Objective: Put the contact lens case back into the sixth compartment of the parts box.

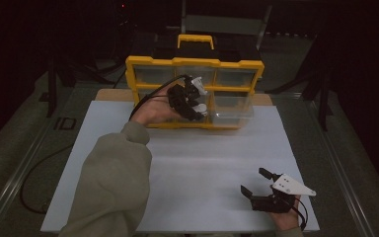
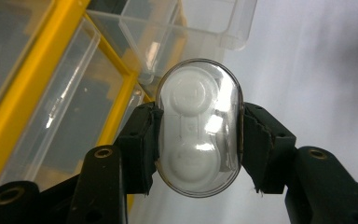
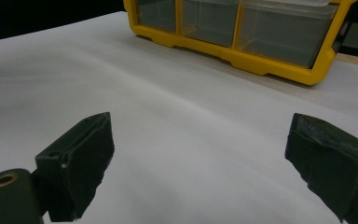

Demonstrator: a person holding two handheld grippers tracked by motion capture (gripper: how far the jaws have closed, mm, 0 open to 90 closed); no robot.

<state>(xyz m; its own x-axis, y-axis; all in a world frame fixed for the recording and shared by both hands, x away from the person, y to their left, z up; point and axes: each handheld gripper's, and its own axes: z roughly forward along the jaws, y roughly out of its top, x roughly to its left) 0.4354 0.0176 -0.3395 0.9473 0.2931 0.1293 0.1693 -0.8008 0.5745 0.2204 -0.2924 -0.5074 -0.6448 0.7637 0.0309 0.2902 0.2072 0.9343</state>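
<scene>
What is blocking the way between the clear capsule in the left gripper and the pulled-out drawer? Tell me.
Nothing visible. The left gripper holds the clear capsule between its fingers, just in front of the yellow organizer. The pulled-out clear drawer lies open beyond it, with no object between them.

White table (image 1: pixel 187 177), yellow drawer organizer (image 1: pixel 195 63) upright at its far edge.

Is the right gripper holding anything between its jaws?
No: in the right gripper view the right gripper stands with its jaws wide apart, with bare white table sheet between them.
</scene>
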